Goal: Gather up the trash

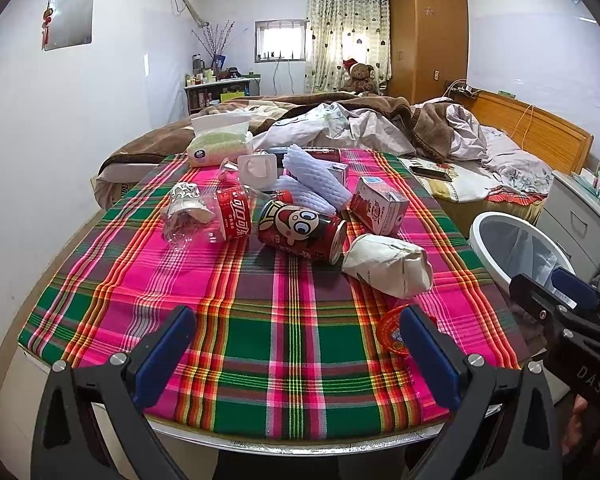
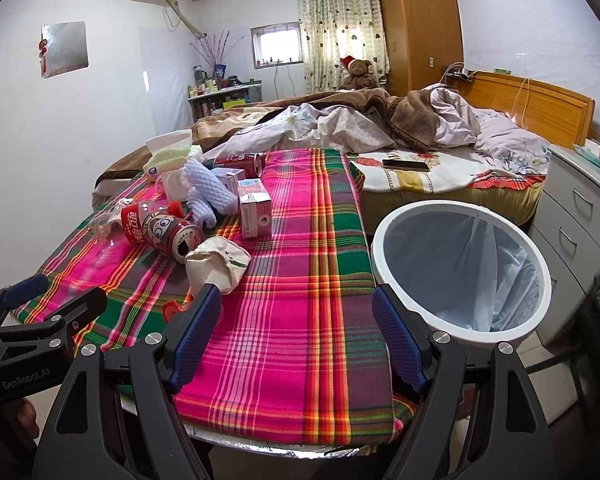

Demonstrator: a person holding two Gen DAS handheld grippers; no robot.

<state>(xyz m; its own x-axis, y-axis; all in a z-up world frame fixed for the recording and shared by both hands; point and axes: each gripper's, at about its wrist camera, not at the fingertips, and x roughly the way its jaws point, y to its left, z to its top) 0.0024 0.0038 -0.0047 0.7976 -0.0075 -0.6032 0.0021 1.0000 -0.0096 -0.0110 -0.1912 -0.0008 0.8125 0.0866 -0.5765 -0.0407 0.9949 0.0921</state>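
While both grippers are hovering over the near edge of the table, nothing is being held in either.

Left gripper (image 1: 296,354): jaws are standing wide apart, gripping nothing, above bare plaid tablecloth (image 1: 260,320).
Right gripper (image 2: 298,338): jaws are likewise spreading wide and empty, one finger near the crumpled paper bag, the other overlapping the bin's rim in the right wrist view.
Trash pile: it is sitting at the far middle of the table, well apart from both grippers.
Red can (image 1: 302,232): it is lying on its side, cartoon face up, its open end touching the crumpled paper bag (image 1: 388,266).
Cola bottle (image 1: 216,216): a crushed clear bottle with a red label is lying left of the can.
Cartons: a red-and-white carton (image 1: 378,204) is standing right of the can, just beside the white foam netting (image 1: 316,182).
Further back: a tissue pack (image 1: 220,138) and a second can (image 2: 240,162) are resting near the far edge.
Orange wrapper (image 1: 392,330): it is lying flat, partly hidden behind the left gripper's right finger.
Trash bin (image 2: 384,232): white, lined with a clear bag, it is standing off the table's right side, mouth open.
Surroundings: a bed (image 2: 440,172) with rumpled blankets is crowding the table's far side, a phone (image 2: 406,165) lying on it.
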